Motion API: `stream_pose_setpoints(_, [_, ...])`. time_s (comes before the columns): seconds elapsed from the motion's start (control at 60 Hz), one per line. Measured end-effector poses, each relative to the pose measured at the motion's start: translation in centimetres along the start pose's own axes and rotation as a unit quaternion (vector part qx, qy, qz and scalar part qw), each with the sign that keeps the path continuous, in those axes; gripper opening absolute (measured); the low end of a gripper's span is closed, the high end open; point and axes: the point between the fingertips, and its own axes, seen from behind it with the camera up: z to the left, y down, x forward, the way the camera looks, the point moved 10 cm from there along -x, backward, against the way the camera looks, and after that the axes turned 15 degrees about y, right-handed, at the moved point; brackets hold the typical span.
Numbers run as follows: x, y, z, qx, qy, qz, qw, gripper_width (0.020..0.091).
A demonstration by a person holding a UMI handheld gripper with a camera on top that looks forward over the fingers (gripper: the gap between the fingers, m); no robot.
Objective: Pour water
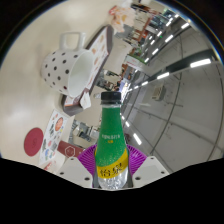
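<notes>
Tongs (pixel 111 172) are closed on a green-labelled bottle (pixel 111 128), purple pads (pixel 92 158) pressing its lower body from both sides. Black cap on. Bottle is held up, tilted with the view; a white polka-dot pitcher (pixel 64 66) stands beyond it to the left on the surface (pixel 98 45). Likely thin plastic: light when part empty, slick label, walls give under squeeze. The grip low on the labelled body seems sound; firmer near the shoulder
</notes>
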Motion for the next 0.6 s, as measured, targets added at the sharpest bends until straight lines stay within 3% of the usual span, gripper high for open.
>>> stream_pose_setpoints(0.167, [2.6,-1.9,0.4,-0.172,0.038,-0.085,0.981,0.039])
stream_pose_setpoints(0.35, [3.5,-2.9,0.9,-0.215,0.044,-0.112,0.969,0.0392])
stream_pose_setpoints(0.5, [3.4,-2.5,0.3,-0.179,0.051,-0.102,0.977,0.0391])
stream_pose_setpoints(0.6, [3.9,-1.5,-1.5,-0.008,0.053,-0.043,0.998,0.0394])
